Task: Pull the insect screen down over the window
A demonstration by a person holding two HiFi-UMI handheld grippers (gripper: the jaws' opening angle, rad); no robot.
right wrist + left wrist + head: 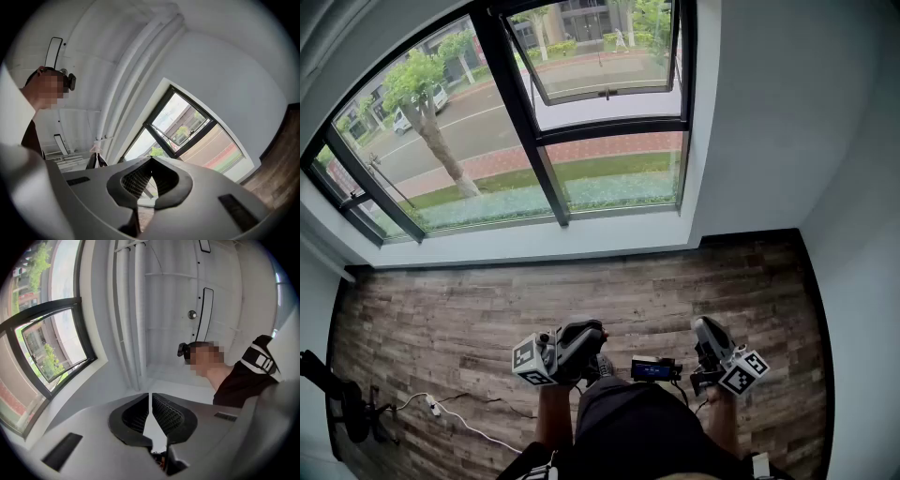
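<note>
Insect screen isn't showing in any view, so I'm guessing it's sitting rolled up along the top of the window (525,122), running side to side and pulling straight down. That window is lying well ahead across the wooden floor (487,309). The left gripper (581,345) and right gripper (711,342) are hanging low by the person, jaws pressed together on nothing, neither looking clearly nearer.

we see a grey-brown wood-plank floor (450,309). at its lower left lies a white power strip (433,407) with a trailing white cable (483,431), and just beside them stands a black stand base (347,403).
</note>
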